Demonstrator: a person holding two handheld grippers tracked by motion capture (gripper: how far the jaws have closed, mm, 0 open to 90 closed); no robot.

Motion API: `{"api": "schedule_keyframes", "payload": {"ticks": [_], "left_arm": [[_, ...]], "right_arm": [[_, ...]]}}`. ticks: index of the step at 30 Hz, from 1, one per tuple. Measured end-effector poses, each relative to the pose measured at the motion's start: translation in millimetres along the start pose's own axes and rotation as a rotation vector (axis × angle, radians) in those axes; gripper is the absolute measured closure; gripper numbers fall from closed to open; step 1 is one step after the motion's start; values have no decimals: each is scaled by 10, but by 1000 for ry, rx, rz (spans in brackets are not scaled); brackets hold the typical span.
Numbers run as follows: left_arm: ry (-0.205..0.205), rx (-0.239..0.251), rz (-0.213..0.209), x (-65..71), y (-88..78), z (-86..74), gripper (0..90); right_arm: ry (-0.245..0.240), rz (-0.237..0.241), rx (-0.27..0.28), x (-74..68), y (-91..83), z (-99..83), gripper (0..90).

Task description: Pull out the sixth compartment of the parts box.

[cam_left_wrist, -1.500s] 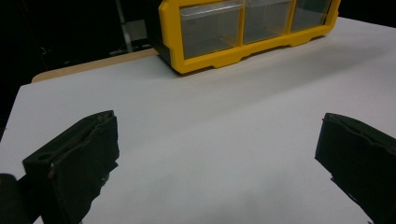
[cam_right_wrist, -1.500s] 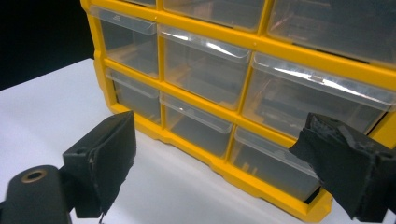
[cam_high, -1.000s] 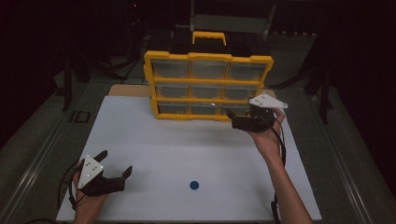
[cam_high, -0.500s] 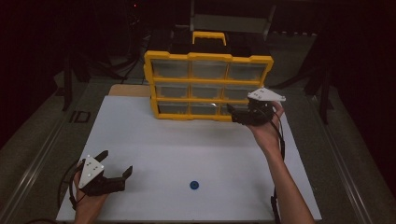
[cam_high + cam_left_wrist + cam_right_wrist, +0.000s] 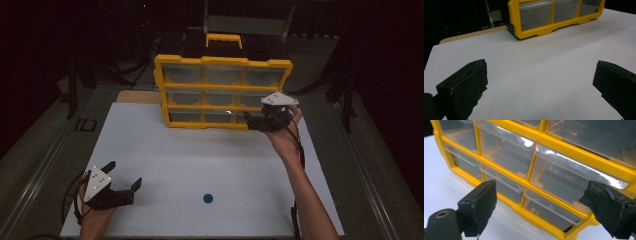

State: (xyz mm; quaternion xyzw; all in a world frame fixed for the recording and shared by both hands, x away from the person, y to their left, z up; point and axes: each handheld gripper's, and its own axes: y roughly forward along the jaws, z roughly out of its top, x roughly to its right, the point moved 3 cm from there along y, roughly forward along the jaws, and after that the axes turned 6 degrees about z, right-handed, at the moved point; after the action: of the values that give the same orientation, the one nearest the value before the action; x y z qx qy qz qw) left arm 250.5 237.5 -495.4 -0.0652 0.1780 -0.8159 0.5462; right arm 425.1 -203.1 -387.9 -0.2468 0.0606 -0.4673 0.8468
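Note:
A yellow drawer cabinet [image 5: 222,92] with clear plastic drawers stands at the back of the white board [image 5: 200,150]. My right gripper [image 5: 250,121] is open, held close in front of the cabinet's lower right corner. In the right gripper view the gripper [image 5: 544,207] has its jaws spread before the right-hand middle drawer [image 5: 574,182] and the bottom drawer [image 5: 549,210], touching neither. My left gripper [image 5: 123,174] rests open near the board's front left corner, nothing between its jaws. A small blue round piece [image 5: 208,198] lies on the board to its right.
The cabinet [image 5: 536,33] has a yellow carry handle [image 5: 223,39] on top. A strip of wooden board [image 5: 137,96] shows behind the white board at the left. Dark stands and cables surround the grey table [image 5: 45,145].
My right gripper has risen slightly and levelled out in front of the cabinet's right-hand drawers. The left gripper and the blue piece have stayed where they were.

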Motion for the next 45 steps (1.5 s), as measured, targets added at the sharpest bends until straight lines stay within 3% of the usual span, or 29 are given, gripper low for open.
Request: {"api": "schedule_keyframes", "payload": {"ticks": [3,19,29,45], "left_arm": [[2,1,0,2,-1,1,0],[1,2,-1,3,-4,2,0],[2,-1,1,6,-1,1,0],[1,-4,-1,12,6,-2,0]], "right_arm": [[-18,-7,-6,3,22,2,110],[-285,-144,-130,-37,161,34,117],[-422,-177,-191,-20,224,-17,133],[-557,-237,-230,50,232,13,130]]}}
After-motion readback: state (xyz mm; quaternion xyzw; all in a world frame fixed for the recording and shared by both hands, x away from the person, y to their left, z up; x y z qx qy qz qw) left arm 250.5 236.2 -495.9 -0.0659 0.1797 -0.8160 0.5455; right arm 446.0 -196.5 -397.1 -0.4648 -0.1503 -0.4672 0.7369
